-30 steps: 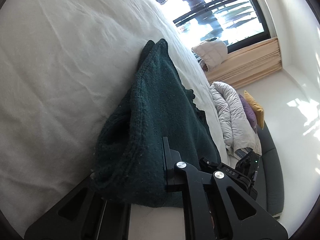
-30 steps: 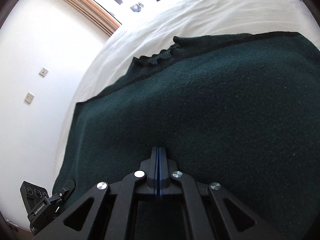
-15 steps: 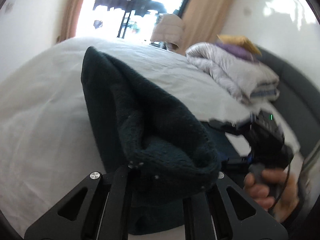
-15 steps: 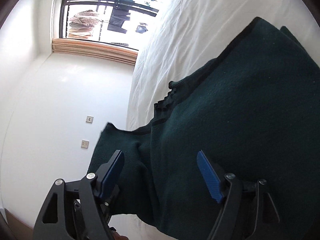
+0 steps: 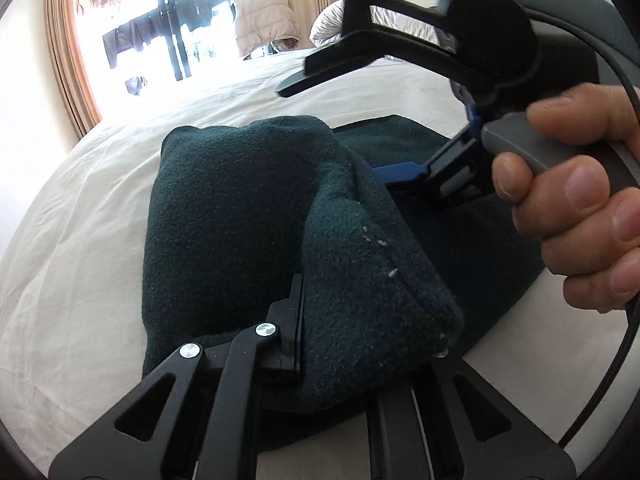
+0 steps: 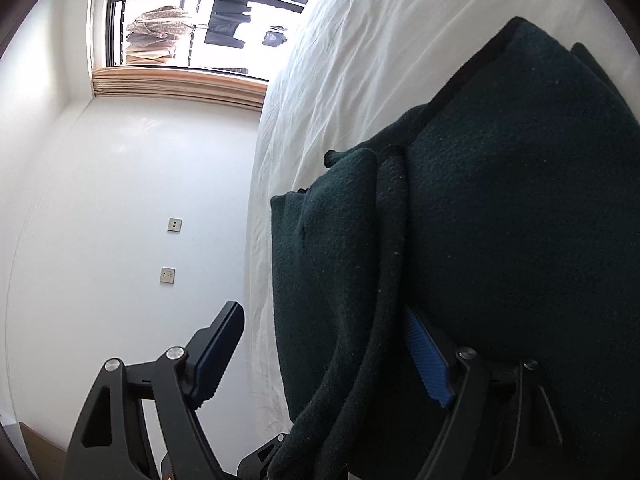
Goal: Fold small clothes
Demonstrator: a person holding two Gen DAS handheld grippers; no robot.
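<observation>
In the left wrist view, one dark green, thick knitted garment (image 5: 240, 208) is seen on the white-sheeted bed (image 5: 72, 240), its lifted flap bunched over the flat part, which runs back toward the bed's far right side. The left tool (image 5: 294, 320) is clamped together on a fold of that knit, which is draped over its fingers. The fabric looks soft, limp and moderately heavy for its size (a sag is to be expected wherever it is unsupported), not slippery and not fragile. It is judged best taken at a hemmed edge or corner, where the seam (image 5: 400, 272) gives the pads something firm. One right tool (image 5: 394, 128) is seen here too, gripped by a hand (image 5: 580, 200), its fingers apart.

In the right wrist view, the same single garment is seen near the bed's edge by the white wall, with doubled layers at its near side. The right tool's jaws are opening; a blue pad (image 6: 428, 360) lies against the knit, the other (image 6: 216, 356) stands clear of it, so nothing is pinched. Two tools and one garment are counted.
</observation>
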